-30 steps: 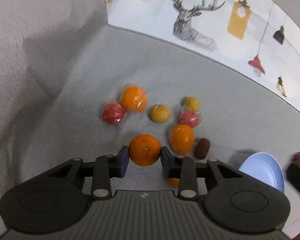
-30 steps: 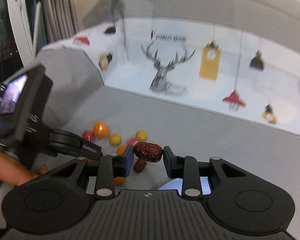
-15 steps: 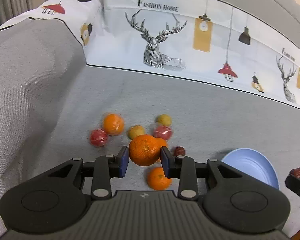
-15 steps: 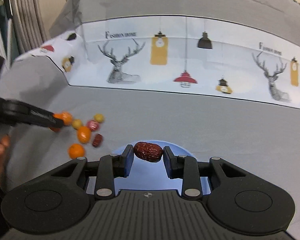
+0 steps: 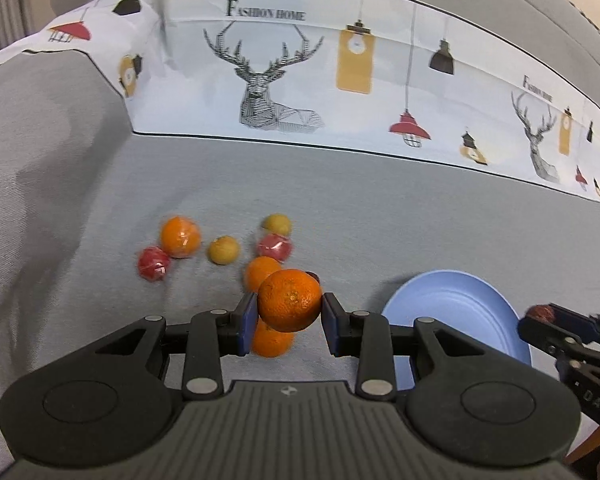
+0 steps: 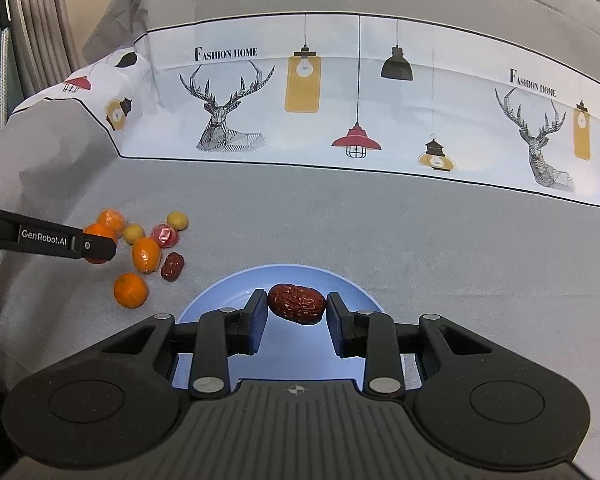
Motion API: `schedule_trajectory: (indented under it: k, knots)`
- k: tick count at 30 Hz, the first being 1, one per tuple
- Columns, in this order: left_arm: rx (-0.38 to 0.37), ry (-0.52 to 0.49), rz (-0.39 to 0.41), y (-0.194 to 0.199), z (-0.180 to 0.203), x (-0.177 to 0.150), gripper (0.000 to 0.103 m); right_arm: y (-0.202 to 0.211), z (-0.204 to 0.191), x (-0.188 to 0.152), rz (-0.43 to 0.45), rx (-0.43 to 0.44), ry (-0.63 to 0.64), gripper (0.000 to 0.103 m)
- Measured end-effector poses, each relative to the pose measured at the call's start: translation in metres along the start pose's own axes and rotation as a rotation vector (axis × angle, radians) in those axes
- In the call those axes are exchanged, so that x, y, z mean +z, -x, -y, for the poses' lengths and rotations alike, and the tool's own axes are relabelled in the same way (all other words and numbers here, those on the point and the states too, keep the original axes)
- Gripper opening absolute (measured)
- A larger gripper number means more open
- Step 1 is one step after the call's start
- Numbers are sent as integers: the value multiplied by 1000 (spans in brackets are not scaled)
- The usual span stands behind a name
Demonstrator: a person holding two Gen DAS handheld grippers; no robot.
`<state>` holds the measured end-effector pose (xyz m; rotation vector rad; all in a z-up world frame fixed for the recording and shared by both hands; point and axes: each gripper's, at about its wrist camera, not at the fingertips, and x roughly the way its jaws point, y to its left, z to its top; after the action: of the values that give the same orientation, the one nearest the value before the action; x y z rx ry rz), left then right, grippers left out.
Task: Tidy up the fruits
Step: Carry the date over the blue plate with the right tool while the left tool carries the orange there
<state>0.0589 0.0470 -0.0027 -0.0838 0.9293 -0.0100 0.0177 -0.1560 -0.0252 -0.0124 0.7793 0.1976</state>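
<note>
- The orange (image 5: pixel 290 300) sits between the two blue pads of the left gripper (image 5: pixel 289 322), which is closed on it and holds it in the air above the grey cloth (image 5: pixel 380 216).
- The red date (image 6: pixel 297 304) is gripped at its two ends by the right gripper (image 6: pixel 297 318); the jaws stand narrow, and the date hangs just over the blue plate (image 6: pixel 236 284).
- The blue plate is seen also in the left wrist view (image 5: pixel 452 300), to the right of the held orange, with the tip of the right gripper at its right edge.
- The other fruits lie in a loose group on the cloth, left of the plate: a second orange (image 6: pixel 130 290), an oval orange fruit (image 6: pixel 145 255), a second red date (image 6: pixel 173 266), a wrapped red fruit (image 6: pixel 164 235), two small yellow fruits (image 6: pixel 134 233) and (image 6: pixel 177 220), and one more orange (image 6: pixel 113 219) behind.
- In the left wrist view one more wrapped red fruit (image 5: pixel 153 263) shows at the left end of this group (in the right wrist view it is hidden by the left gripper).
- Behind the cloth stands a white printed band (image 6: pixel 340 92) with deer heads, hanging lamps and the words "Fashion Home".
</note>
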Motion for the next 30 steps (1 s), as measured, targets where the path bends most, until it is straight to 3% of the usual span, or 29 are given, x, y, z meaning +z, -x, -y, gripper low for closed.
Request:
schedule_trajectory:
  k: [30]
  knots:
    - [-83, -16, -7, -13, 15, 1, 38, 2, 16, -3, 3, -9, -4, 34]
